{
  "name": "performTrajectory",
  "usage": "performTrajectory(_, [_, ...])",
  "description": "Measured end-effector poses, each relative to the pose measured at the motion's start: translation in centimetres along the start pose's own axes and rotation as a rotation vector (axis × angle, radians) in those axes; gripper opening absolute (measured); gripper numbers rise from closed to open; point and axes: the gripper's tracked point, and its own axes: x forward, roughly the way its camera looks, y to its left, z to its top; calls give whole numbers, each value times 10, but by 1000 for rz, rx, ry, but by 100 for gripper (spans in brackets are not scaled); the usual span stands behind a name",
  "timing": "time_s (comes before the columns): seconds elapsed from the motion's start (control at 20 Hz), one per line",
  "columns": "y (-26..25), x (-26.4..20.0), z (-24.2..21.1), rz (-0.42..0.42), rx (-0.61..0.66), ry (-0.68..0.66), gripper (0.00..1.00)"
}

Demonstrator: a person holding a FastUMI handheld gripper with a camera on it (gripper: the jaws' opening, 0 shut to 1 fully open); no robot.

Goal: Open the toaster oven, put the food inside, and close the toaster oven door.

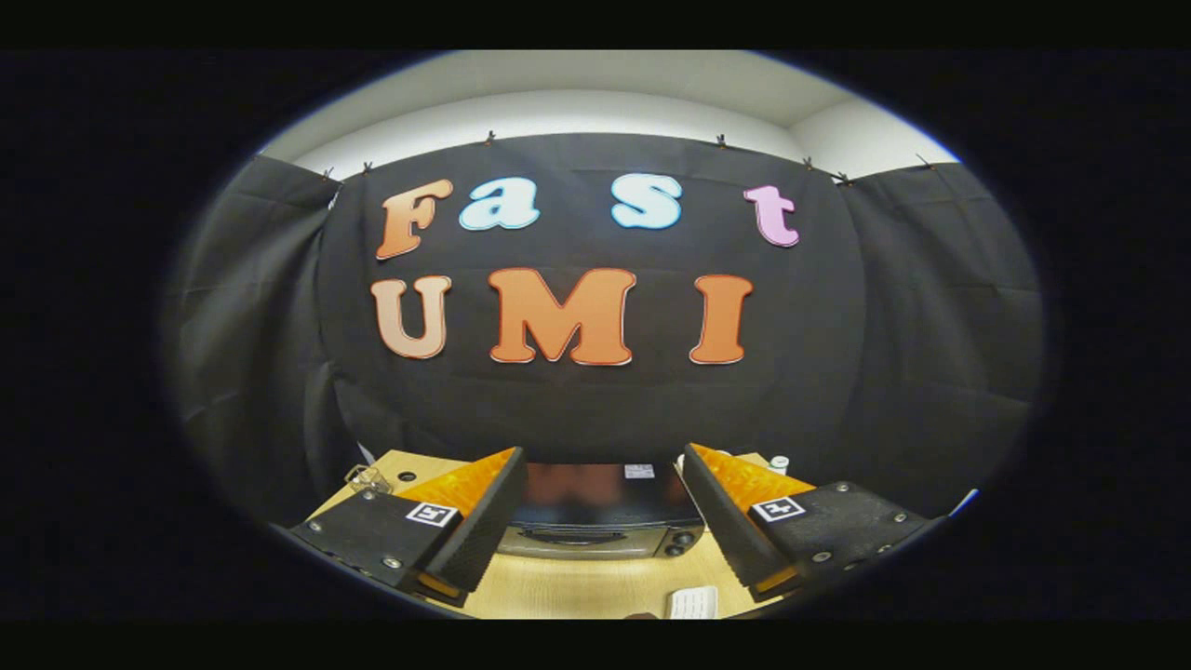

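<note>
Toaster oven (600,521) sits on the wooden table (568,586), beyond and between the fingers, its door seemingly shut. The gripper (600,512) hangs released, fingers spread wide and holding nothing. A pale item (693,602), possibly the food, lies nearer. To open well, I judge: come down low, square to the door's top edge.

Toaster oven (600,521) between parted jaws
</note>
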Motion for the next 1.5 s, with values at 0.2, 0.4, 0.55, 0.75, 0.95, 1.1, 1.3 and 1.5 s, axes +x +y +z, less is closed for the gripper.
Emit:
performTrajectory(0.2, [6,-10,6,14,-23,-28,99])
performTrajectory(0.4, [0,-12,4,15,9,-27,99])
performTrajectory(0.55, [-7,-10,1,5,11,-18,99])
performTrajectory(0.75, [-7,-9,-1,12,28,-14,99])
performTrajectory(0.95, [-6,-7,-7,15,35,-5,99])
performTrajectory(1.1, [-3,-5,-13,18,25,7,99])
performTrajectory(1.3, [0,-5,-14,26,27,14,99])
performTrajectory(1.5, [-1,-4,-14,20,26,13,99])
